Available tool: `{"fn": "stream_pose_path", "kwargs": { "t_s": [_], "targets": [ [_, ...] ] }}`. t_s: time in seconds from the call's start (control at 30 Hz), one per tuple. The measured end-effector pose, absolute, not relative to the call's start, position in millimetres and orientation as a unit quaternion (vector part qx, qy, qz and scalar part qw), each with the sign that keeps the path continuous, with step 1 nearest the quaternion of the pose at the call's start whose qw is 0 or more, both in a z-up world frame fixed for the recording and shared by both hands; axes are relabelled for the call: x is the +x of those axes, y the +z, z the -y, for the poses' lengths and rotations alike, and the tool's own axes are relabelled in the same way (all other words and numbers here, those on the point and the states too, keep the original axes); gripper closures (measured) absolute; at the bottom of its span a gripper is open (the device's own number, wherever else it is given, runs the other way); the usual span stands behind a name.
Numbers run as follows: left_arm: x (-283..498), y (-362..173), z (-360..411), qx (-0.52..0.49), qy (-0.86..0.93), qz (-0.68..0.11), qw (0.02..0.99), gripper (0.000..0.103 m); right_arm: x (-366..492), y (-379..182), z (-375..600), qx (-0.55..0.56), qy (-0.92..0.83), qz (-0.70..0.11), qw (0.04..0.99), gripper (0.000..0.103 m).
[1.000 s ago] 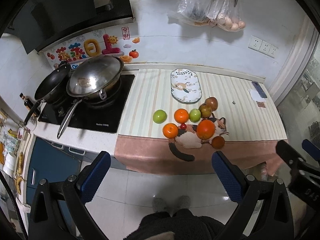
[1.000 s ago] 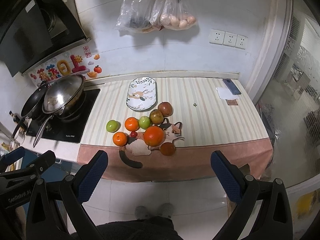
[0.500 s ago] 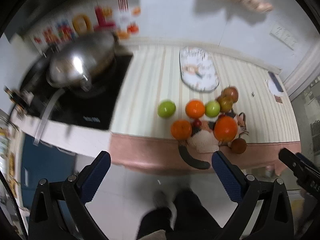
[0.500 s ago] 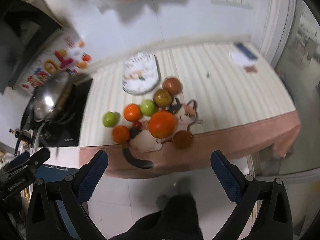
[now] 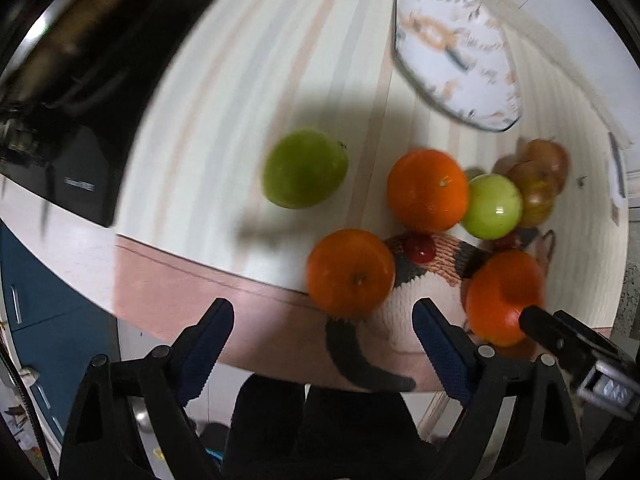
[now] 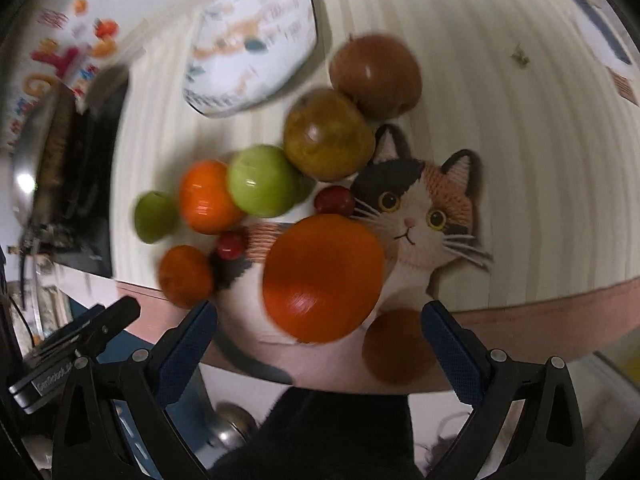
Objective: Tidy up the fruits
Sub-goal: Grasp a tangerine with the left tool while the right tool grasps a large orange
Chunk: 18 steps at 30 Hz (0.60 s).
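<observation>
While both claws hang wide and empty, the left claw (image 5: 323, 334) having just been closing with nothing between its jaws, above fruit clustered beside the plate (image 6: 256, 36), the big orange (image 6: 323, 278) near the surface (image 6: 520, 120) edge may roll off if nudged by the right claw (image 6: 319, 338).
</observation>
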State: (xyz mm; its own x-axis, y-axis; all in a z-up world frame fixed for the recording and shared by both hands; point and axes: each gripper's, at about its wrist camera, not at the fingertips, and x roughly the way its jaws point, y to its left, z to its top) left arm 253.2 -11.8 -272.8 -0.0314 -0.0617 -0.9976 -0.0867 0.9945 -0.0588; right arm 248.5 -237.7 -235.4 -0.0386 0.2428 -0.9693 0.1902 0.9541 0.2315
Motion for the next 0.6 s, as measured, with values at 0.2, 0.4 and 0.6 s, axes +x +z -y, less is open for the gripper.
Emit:
{"fn": "stream_pose_path", "kwargs": {
  "t_s": [0.2, 0.4, 0.6],
  "targets": [
    [259.9, -310.2, 26.6, -0.042, 0.006, -0.747, 0.664, 0.013, 261.1, -277.6, 229.8, 0.151, 0.029, -0.754, 0.638, 0.001],
    [258.0, -323.5, 33.3, -0.034, 0.008, -0.743, 0.669, 0.042, 269.2, -313.4, 216.8, 0.151, 0.06, -0.779, 0.606, 0.01],
    [251.9, -325.6, 38.9, -0.017, 0.008, -0.73, 0.684, 0.043, 273.4, -319.3, 194.0, 0.129, 0.075, -0.771, 0.619, 0.02]
  ]
}}
